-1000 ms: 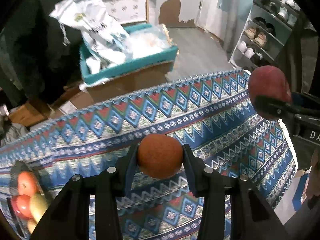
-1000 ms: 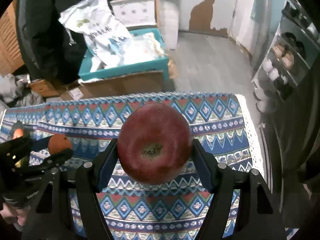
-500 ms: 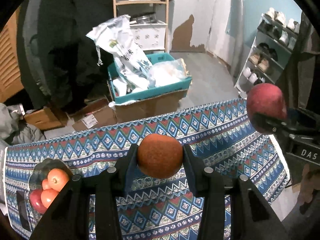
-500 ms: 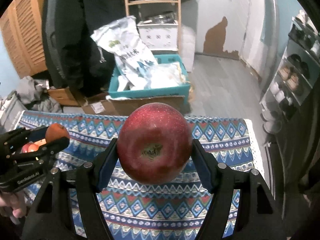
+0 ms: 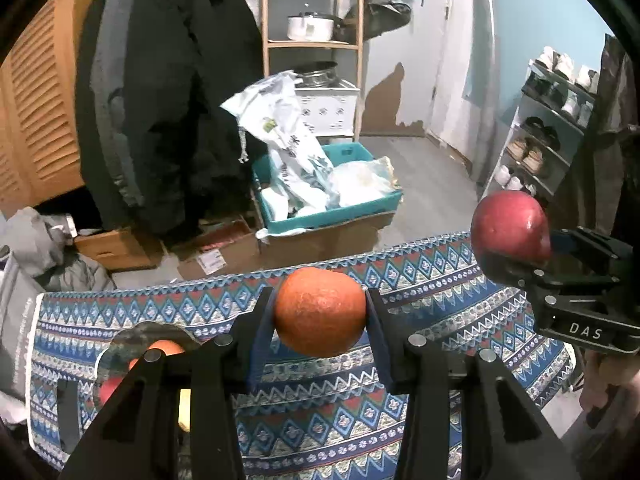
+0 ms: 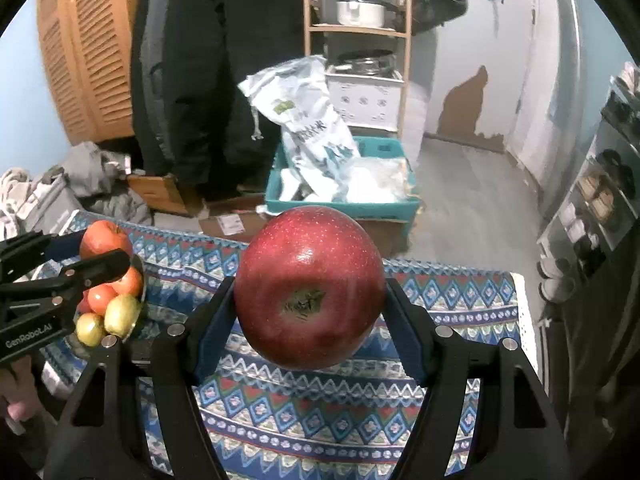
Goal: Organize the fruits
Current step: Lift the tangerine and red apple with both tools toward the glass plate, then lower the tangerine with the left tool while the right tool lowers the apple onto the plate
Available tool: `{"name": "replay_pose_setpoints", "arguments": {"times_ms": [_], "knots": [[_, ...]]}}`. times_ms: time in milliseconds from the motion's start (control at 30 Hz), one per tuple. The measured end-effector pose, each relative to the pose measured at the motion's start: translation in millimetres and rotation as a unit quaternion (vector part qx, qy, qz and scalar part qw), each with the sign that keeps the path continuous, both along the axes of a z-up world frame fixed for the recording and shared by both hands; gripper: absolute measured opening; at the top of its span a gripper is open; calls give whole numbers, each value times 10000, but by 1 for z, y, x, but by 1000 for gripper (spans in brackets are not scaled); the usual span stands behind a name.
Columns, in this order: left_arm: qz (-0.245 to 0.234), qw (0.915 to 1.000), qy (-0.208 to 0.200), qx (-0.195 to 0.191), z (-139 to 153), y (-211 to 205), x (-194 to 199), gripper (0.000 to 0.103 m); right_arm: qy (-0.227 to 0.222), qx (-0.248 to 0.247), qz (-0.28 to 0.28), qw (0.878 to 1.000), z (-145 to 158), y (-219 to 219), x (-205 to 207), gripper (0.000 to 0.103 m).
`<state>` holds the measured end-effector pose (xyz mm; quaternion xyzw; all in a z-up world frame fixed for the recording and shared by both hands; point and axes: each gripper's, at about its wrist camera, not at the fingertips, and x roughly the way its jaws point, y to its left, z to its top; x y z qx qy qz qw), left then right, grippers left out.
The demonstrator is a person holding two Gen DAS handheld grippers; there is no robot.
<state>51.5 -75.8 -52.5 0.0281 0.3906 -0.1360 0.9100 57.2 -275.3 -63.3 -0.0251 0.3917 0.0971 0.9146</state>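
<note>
My left gripper (image 5: 320,314) is shut on an orange (image 5: 320,312) and holds it in the air above the patterned tablecloth (image 5: 432,292). My right gripper (image 6: 310,292) is shut on a big red apple (image 6: 310,286), also held above the cloth. The apple also shows in the left wrist view (image 5: 510,224), at the right. The orange shows in the right wrist view (image 6: 105,238), at the left. A dark fruit bowl (image 6: 138,270) at the table's left end holds several red, orange and yellow-green fruits (image 6: 120,312). In the left wrist view the bowl (image 5: 132,338) is partly hidden behind my fingers.
Beyond the table's far edge stand cardboard boxes (image 5: 320,240) and a teal crate (image 6: 348,204) with plastic bags. A dark coat (image 5: 160,100) hangs at the back left. A wooden shelf (image 6: 356,32) and a shoe rack (image 5: 552,120) stand further back.
Both grippers have risen and tilted up with their fruit, so more of the room shows. The fruit bowl has come into the right wrist view at the left.
</note>
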Motion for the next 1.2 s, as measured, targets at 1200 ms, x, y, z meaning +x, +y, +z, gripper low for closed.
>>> {"name": "replay_pose_setpoints", "arguments": {"times_ms": [1200], "knots": [[1522,9832,1000,-130,-93,169,-30,45,422,196,1607,9859,-27,183,17,72]]}}
